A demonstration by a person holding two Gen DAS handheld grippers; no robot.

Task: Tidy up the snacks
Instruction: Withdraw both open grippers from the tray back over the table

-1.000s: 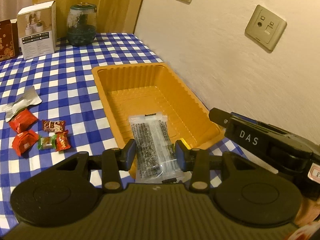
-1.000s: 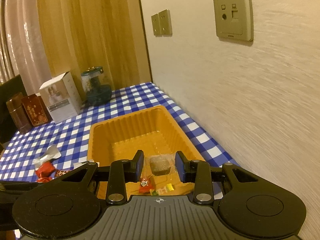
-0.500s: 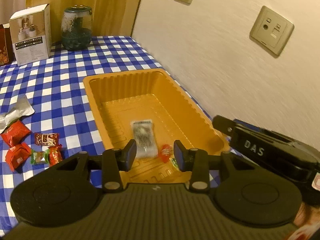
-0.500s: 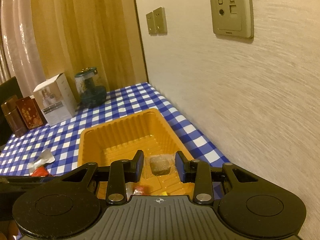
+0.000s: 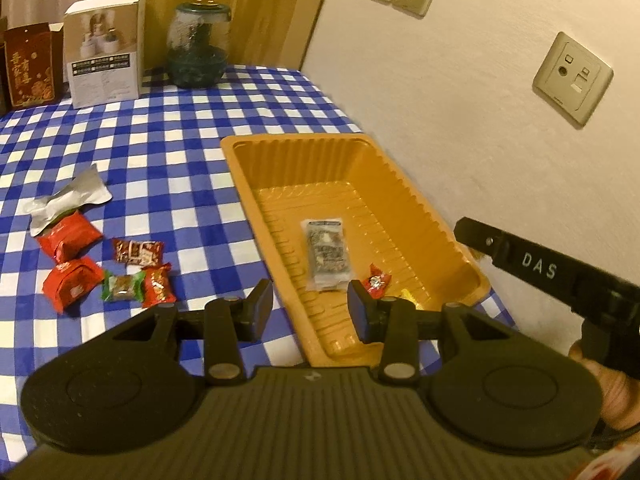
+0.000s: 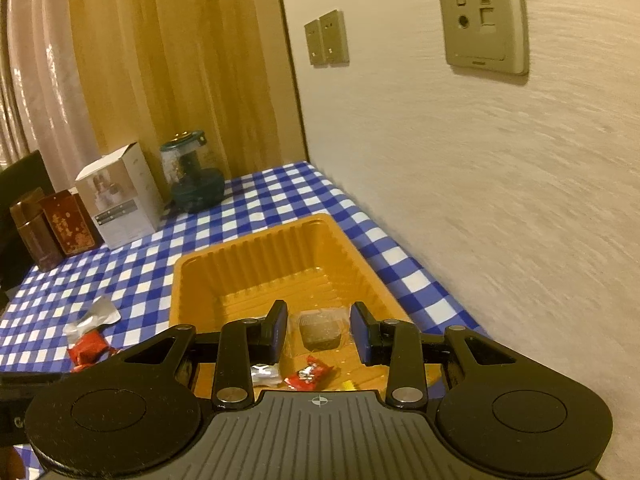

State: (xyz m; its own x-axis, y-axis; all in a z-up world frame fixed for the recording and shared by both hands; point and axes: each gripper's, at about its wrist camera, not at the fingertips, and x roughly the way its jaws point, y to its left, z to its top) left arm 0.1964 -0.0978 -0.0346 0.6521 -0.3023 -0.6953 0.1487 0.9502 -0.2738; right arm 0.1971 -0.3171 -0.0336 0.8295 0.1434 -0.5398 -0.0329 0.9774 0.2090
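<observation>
**Left gripper** (image 5: 310,308): my fingers stand spread with nothing between them, above the near end of the orange plastic tray (image 5: 304,140). In the tray lie a clear packet of dark seeds (image 5: 326,254), flat on the ribbed floor, and a red-wrapped candy (image 5: 376,282) just beside my right finger.

**Right gripper** (image 6: 319,320): my fingers pinch a clear-wrapped brown snack block (image 6: 320,330) over the same tray.

**Blue checked tablecloth** (image 5: 180,120): two red snack packets (image 5: 68,236), three small candies (image 5: 136,276) and a silver wrapper (image 5: 68,196) lie left of the tray, well apart from it.
</observation>
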